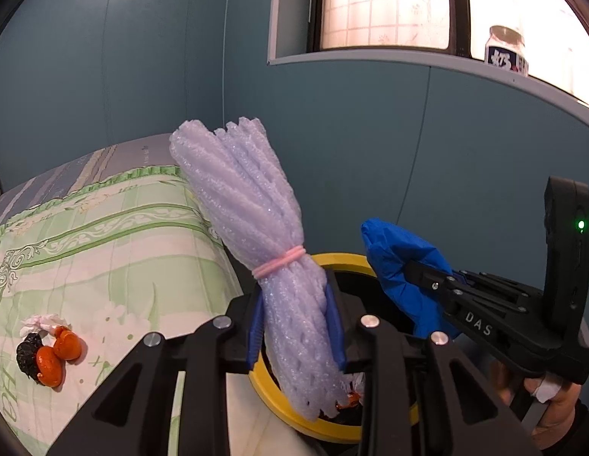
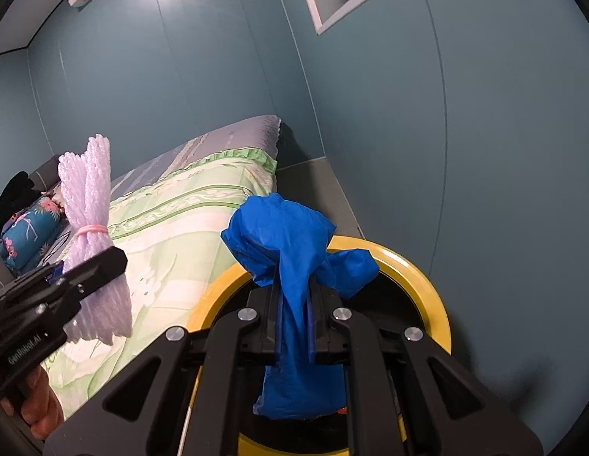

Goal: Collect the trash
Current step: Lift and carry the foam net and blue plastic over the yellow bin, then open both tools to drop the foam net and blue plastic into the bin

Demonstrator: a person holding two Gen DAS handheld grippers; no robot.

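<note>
My left gripper is shut on a bundle of white foam netting tied with a pink band, held upright above the yellow-rimmed trash bin. The bundle also shows in the right wrist view. My right gripper is shut on a crumpled blue plastic glove, held over the bin's yellow rim. The glove also shows in the left wrist view. Orange peels, a black scrap and white tissue lie on the bed.
The bed with a green floral cover stands left of the bin. A blue floral pillow and dark clothing lie at its far end. A blue wall is close behind the bin. A jar stands on the window sill.
</note>
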